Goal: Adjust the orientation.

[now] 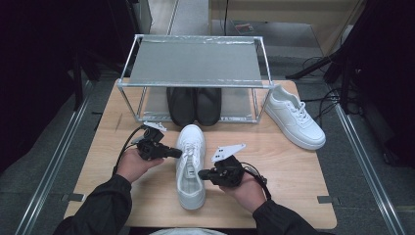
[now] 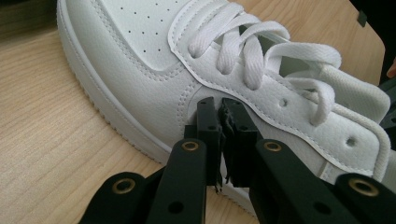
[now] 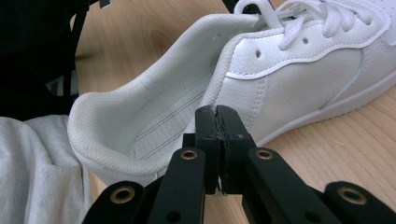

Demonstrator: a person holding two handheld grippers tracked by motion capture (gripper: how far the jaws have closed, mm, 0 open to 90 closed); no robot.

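1. The white sneaker (image 1: 191, 164) lies mid-table, toe toward the shoe rack (image 1: 195, 83), between my two grippers.
2. My left gripper (image 1: 177, 153) has its jaws together, empty, tips against the shoe's side panel; the right gripper (image 1: 201, 174) is likewise closed on nothing, at the collar.
3. I judge both jaws must part first (pinch collar and side wall, not laces).
4. Room ahead is tight: black shoes (image 1: 194, 105) fill the lower shelf's middle; the near table edge (image 1: 205, 226) sits just behind the heel.
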